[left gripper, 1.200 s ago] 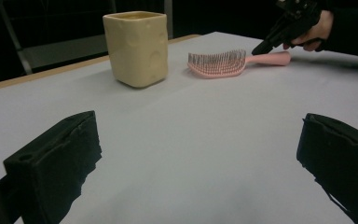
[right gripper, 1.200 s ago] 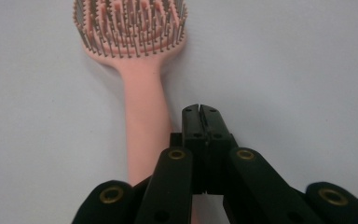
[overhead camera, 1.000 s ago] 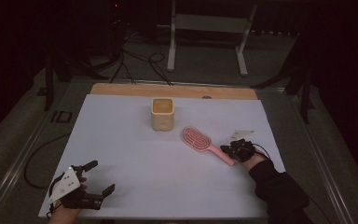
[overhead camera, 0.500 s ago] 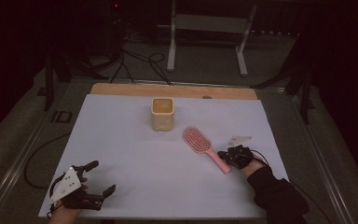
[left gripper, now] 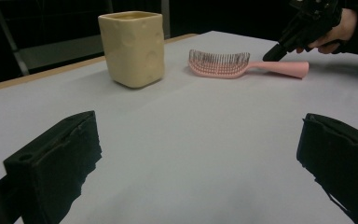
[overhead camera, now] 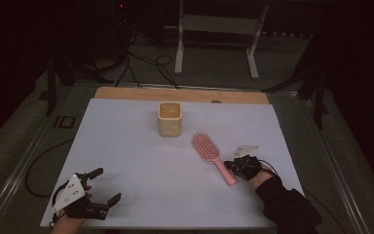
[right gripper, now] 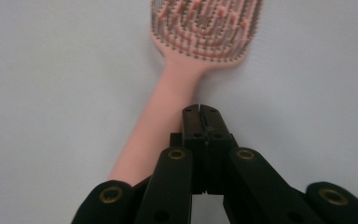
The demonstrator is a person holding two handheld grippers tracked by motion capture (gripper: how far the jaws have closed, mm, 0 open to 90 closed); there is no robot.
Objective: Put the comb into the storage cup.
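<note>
I read no brand, label or writing on anything here. My right gripper [right gripper: 199, 109] is clenched, jaws pressed flat together with nothing between them, tips over the handle of the pink plastic hairbrush [overhead camera: 210, 155], which lies flat on the white table sheet [overhead camera: 141, 165], bristles up, its oval head beyond the tips; whether the tips touch the handle I cannot tell. My left gripper [overhead camera: 101, 185] is released, jaws wide apart and low over bare sheet. A cream squarish ceramic cup [left gripper: 131, 46] stands upright ahead of it, left of the brush head and apart from it. Nothing lies between either gripper and the brush.
</note>
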